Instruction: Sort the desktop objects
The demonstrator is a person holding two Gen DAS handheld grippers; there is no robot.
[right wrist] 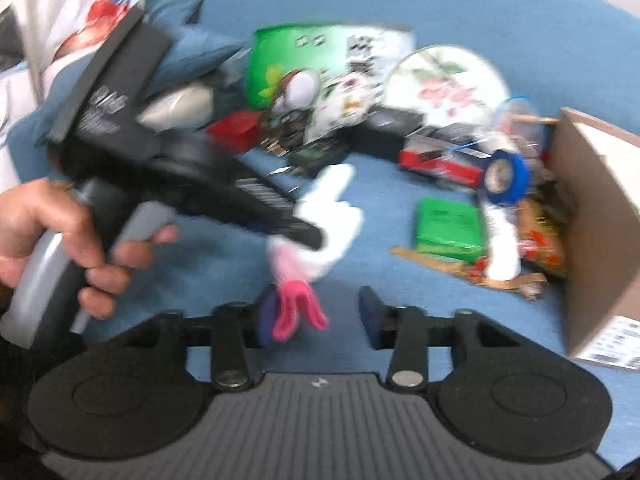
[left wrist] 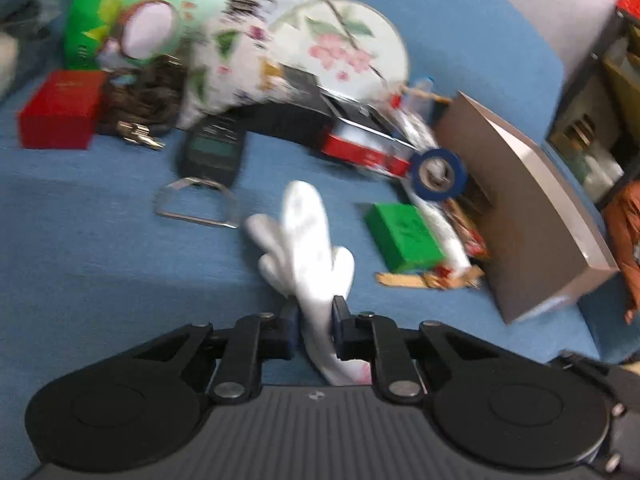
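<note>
A white soft cloth item (left wrist: 308, 232), like a sock or glove, rises from the blue surface. My left gripper (left wrist: 316, 320) is shut on its lower part. The right wrist view shows that left gripper (right wrist: 308, 236) held by a hand (right wrist: 60, 240), clamped on the white cloth (right wrist: 336, 208), whose pink end (right wrist: 296, 308) hangs down. My right gripper (right wrist: 320, 312) stands open just below it. The pink end sits beside the right gripper's left finger, and the right finger is apart from it.
An open cardboard box (left wrist: 540, 216) lies on its side at the right. Near it are a green packet (left wrist: 404, 236), a blue tape roll (left wrist: 438, 172) and snack wrappers. Farther back are a red box (left wrist: 60, 112), a black device (left wrist: 212, 152) and a floral fan (left wrist: 348, 44).
</note>
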